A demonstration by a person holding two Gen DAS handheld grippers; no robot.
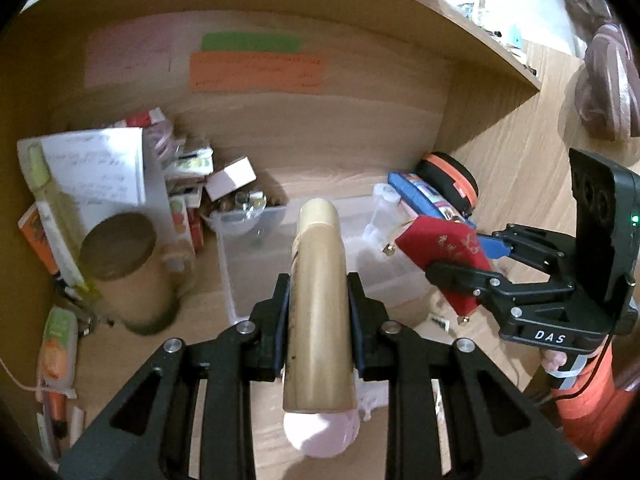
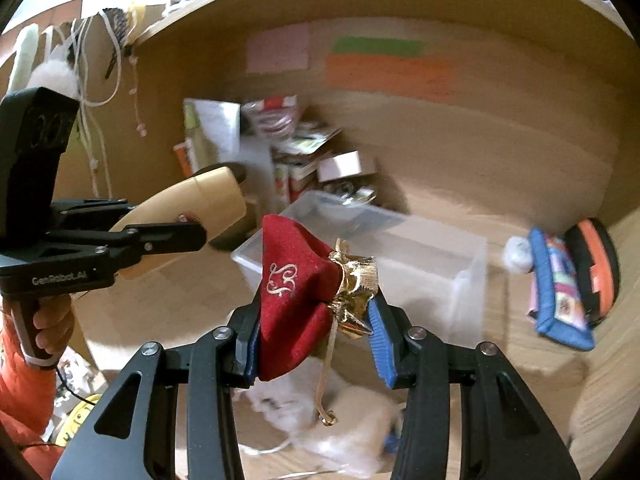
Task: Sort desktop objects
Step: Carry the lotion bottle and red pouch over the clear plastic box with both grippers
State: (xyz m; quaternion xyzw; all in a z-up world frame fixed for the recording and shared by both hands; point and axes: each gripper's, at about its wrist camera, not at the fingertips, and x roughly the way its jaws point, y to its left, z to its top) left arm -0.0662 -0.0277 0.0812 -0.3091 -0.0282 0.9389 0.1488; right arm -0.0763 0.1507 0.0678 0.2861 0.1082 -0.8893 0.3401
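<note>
My left gripper is shut on a beige bottle with a pink base, held above the wooden desk and pointing at a clear plastic bin. The bottle also shows in the right wrist view. My right gripper is shut on a red velvet pouch with gold trim and a dangling gold cord, held in front of the clear bin. In the left wrist view the right gripper with the pouch is to the right of the bin.
A brown-lidded canister, papers and small boxes crowd the back left corner. A blue pencil case and an orange-black round case lie at the right. White fluffy material lies on the desk below. Sticky notes are on the back wall.
</note>
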